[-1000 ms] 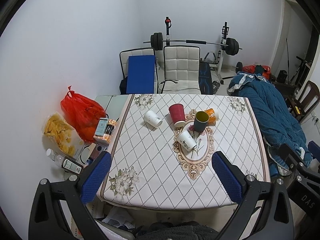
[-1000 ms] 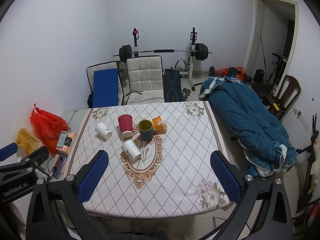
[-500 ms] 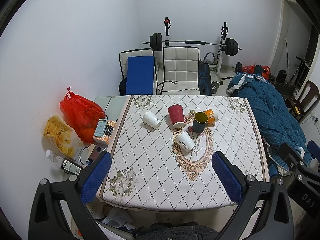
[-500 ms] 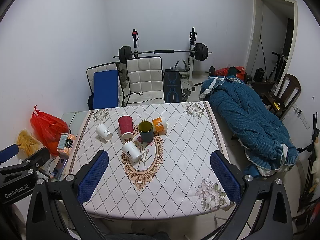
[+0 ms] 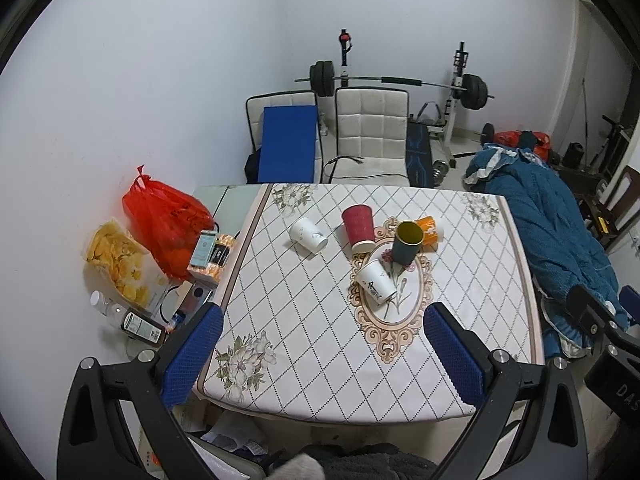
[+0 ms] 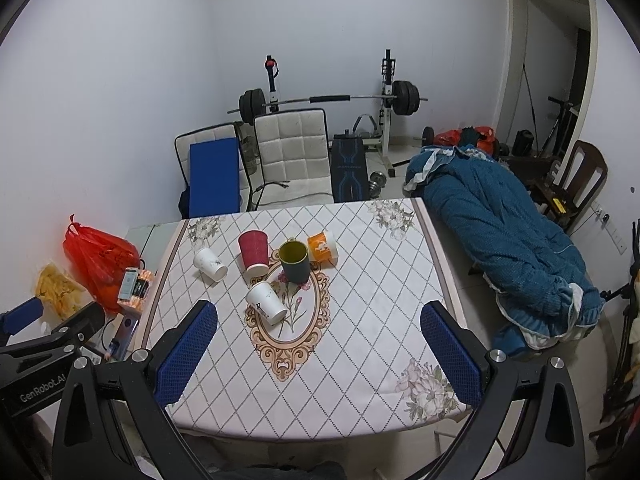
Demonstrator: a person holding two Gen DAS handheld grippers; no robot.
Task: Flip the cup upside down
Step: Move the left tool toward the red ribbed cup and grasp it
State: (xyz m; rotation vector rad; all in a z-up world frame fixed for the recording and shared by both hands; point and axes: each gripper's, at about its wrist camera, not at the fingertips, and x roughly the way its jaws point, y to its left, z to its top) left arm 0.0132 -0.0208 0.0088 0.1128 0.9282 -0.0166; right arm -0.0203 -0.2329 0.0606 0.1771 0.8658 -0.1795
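Several cups sit mid-table on the patterned cloth (image 5: 304, 320). A dark cup with a yellow inside (image 5: 407, 242) (image 6: 294, 261) stands upright, mouth up. A red cup (image 5: 359, 224) (image 6: 253, 251) stands upside down. Two white cups (image 5: 308, 233) (image 5: 375, 287) and an orange cup (image 5: 428, 230) (image 6: 322, 246) lie on their sides. My left gripper (image 5: 320, 344) and right gripper (image 6: 318, 344) are both open and empty, held high above the table's near edge, well short of the cups.
A red bag (image 5: 164, 220), a snack bag (image 5: 116, 260) and bottles lie on the floor left of the table. Two chairs (image 6: 292, 160) and a barbell rack (image 6: 328, 100) stand behind it. A blue quilt (image 6: 500, 240) lies on the right.
Both views have shifted slightly, as if the grippers rose or pulled back a little. The cups have not moved and both grippers stay open.
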